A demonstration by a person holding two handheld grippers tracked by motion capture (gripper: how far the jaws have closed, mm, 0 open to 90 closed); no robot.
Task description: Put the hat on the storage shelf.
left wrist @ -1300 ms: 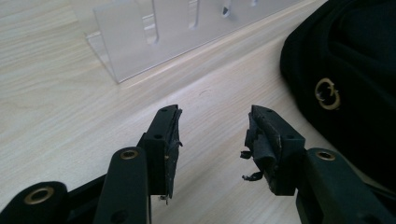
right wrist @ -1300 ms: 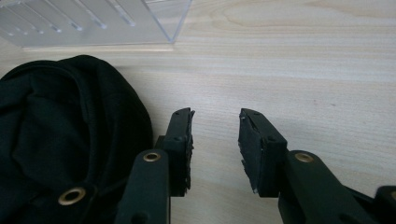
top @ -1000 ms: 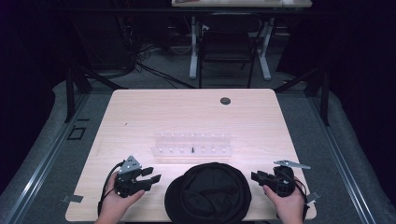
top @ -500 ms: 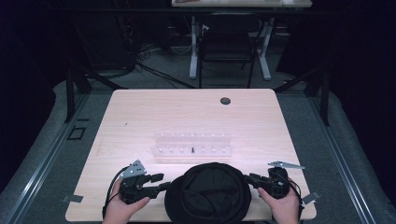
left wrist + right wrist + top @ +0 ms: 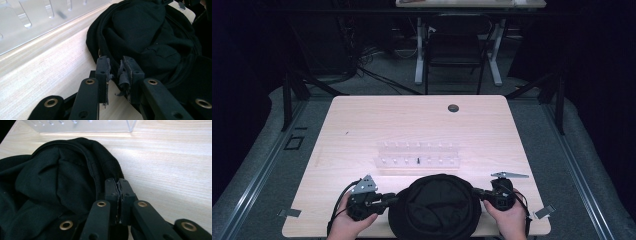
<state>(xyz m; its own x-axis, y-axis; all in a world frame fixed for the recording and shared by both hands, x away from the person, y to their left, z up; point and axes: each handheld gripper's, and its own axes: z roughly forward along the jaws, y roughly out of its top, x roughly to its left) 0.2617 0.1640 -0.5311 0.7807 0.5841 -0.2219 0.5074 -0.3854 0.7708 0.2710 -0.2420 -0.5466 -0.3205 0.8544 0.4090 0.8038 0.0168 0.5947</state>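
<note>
Black cloth bundle (image 5: 435, 210) lies between both grippers, soft, light, floppy; best taken by its thick rim. Right gripper (image 5: 119, 185) is clamped at the rim beside it. Left gripper (image 5: 115, 68) narrowly parted, rim just ahead.

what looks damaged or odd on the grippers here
The grey pads lining the left gripper look torn and frayed, with ragged strips hanging loose beside the black fabric hat. Nothing else stands out.
</note>
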